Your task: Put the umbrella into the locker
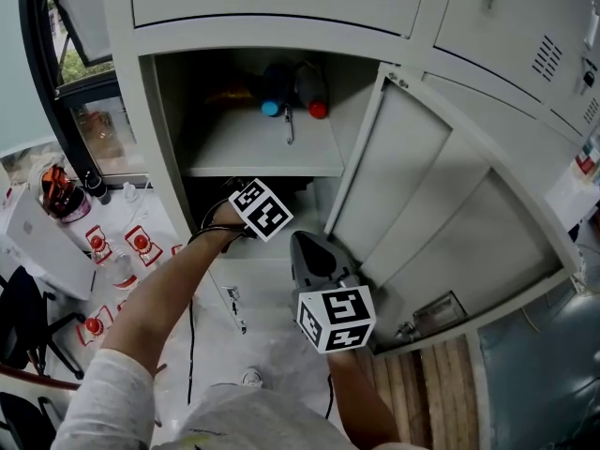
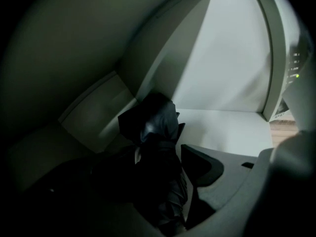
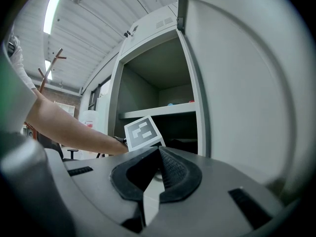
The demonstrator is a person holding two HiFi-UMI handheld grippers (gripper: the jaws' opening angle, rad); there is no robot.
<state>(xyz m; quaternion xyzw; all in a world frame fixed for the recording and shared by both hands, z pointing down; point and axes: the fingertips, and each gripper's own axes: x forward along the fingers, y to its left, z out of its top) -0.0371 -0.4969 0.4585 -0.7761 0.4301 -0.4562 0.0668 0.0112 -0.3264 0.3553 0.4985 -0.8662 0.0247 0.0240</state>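
Note:
The black folded umbrella (image 2: 155, 127) lies on the pale floor of the locker's lower compartment (image 2: 222, 127), its tip toward the back corner. My left gripper (image 2: 148, 154) reaches in under the shelf; its jaws stand wide on either side of the umbrella, and the right pad (image 2: 205, 167) is just off the fabric. In the head view only its marker cube (image 1: 261, 209) and the forearm show; the jaws are hidden in the dark compartment. My right gripper (image 1: 298, 239) hangs level in front of the locker beside the open door (image 1: 441, 204), shut and empty, its fingertips (image 3: 165, 167) pressed together.
The shelf (image 1: 267, 148) above carries two dark bottles, one blue-capped (image 1: 271, 108) and one red-capped (image 1: 318, 110). The door swings out to the right. A white table (image 1: 56, 242) with small items stands to the left, a black chair (image 1: 23, 326) beside it. Closed lockers (image 1: 525, 45) stand to the right.

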